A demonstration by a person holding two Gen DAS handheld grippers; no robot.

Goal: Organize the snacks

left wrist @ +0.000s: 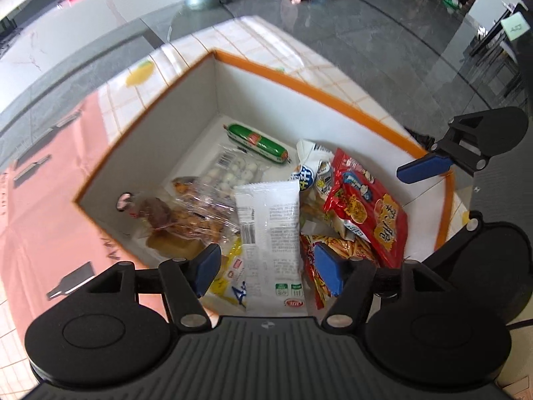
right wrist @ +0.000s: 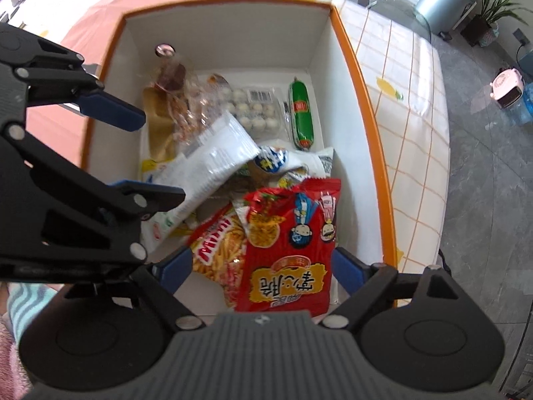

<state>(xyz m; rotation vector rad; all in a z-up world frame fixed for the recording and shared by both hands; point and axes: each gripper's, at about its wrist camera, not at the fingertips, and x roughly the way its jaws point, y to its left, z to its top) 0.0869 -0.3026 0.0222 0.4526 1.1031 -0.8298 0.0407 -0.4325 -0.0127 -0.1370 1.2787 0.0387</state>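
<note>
Both grippers hang over the box [left wrist: 299, 86], angled steeply down into it. My left gripper [left wrist: 268, 271] stands with its blue pads apart, straddling a white packet [left wrist: 269, 220] that lies loose beneath them; neither pad presses on it, so nothing is held. In the right wrist view that same packet [right wrist: 213, 163] sits tilted across the other snacks, with the left gripper's [right wrist: 156, 156] fingers spread just above it.

My right gripper [right wrist: 263, 270] is wide too, its pads on either side of a red snack bag [right wrist: 289, 253] without touching it (the bag lies flat on the pile, overlapping a bag of fries-style sticks [right wrist: 220, 250]). From the left wrist I see one right pad [left wrist: 423, 168] over the box's orange rim.

Farther in, a green sausage [right wrist: 301, 113] lies along the far wall, beside a clear tray of white balls [right wrist: 256, 106]. A checked tablecloth [right wrist: 409, 106] covers the table under the box.
</note>
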